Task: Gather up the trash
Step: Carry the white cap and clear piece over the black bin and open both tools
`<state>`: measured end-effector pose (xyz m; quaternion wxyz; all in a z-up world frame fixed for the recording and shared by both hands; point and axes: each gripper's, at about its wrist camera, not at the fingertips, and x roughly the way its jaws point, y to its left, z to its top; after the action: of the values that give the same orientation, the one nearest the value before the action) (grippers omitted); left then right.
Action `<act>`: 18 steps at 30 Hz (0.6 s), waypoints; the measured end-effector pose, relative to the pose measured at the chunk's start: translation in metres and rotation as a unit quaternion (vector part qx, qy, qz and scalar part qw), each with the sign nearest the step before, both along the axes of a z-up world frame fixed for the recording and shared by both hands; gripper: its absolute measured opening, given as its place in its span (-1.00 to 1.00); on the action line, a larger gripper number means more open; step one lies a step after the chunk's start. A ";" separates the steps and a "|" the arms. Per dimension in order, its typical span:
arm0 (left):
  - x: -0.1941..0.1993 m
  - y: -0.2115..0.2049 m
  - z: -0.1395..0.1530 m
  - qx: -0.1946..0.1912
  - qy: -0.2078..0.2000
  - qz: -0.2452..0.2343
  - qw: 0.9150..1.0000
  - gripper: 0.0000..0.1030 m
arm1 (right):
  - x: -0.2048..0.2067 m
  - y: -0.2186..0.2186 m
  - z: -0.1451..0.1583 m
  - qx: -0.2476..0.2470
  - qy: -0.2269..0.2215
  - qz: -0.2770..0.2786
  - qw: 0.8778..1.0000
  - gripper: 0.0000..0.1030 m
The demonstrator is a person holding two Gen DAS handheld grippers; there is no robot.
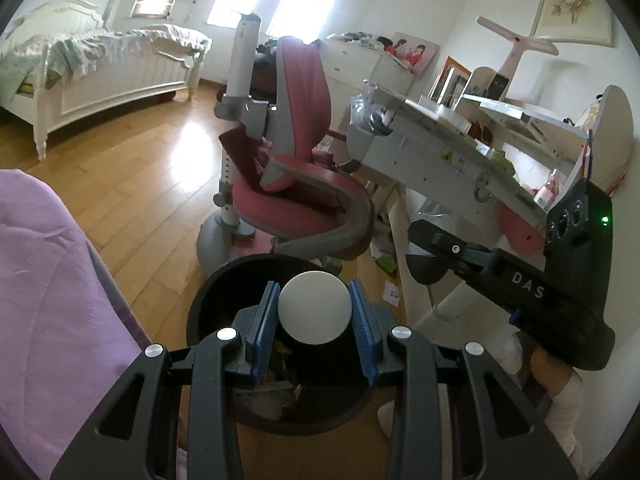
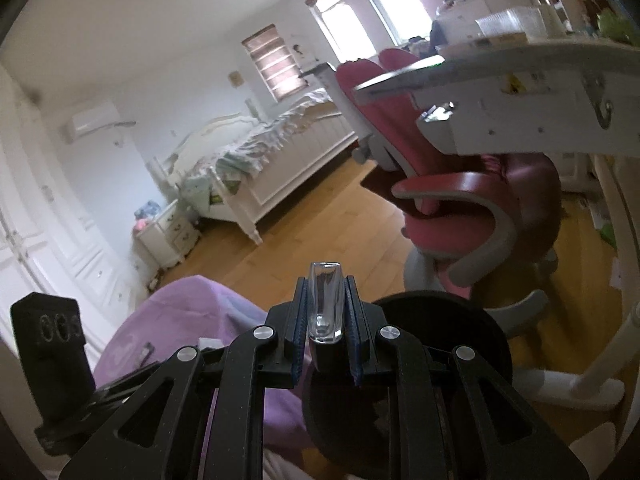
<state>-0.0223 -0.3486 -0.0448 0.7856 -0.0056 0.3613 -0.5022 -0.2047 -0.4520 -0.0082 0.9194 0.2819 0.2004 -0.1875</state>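
Observation:
My left gripper (image 1: 315,312) is shut on a round white lid-like disc (image 1: 315,308) and holds it over the open mouth of a black trash bin (image 1: 208,304) on the wooden floor. Some brownish trash lies inside the bin. My right gripper (image 2: 325,312) is shut on a small clear plastic piece (image 2: 325,304), just left of and above the same black bin (image 2: 472,332). The right gripper's body also shows in the left wrist view (image 1: 560,280), to the right of the bin.
A pink and grey desk chair (image 1: 304,184) stands just behind the bin. A white tilted desk (image 1: 440,140) with clutter is at right. A purple cloth (image 1: 52,300) is close at left. A white bed (image 1: 100,68) stands across the wooden floor. Paper scraps (image 1: 392,292) lie under the desk.

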 end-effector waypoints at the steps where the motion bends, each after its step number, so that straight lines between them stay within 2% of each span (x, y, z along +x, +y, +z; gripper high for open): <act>1: 0.000 -0.002 -0.002 0.003 0.001 -0.001 1.000 -0.32 | 0.001 -0.002 -0.001 0.002 0.001 0.000 1.000 -0.65; 11: -0.002 -0.023 -0.012 0.019 0.003 -0.017 1.000 -0.31 | 0.003 -0.008 -0.014 0.017 0.014 -0.005 1.000 -0.65; 16: -0.007 -0.035 -0.008 0.028 -0.011 -0.038 0.999 -0.27 | 0.004 -0.010 -0.017 0.019 0.023 -0.007 1.000 -0.65; 18: -0.010 -0.038 -0.006 0.035 -0.018 -0.041 0.998 0.02 | 0.004 -0.012 -0.017 0.022 0.029 -0.009 0.999 -0.65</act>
<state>-0.0321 -0.3867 -0.0509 0.7705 0.0458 0.3642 -0.5211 -0.2007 -0.4638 -0.0257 0.9051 0.2982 0.2284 -0.1994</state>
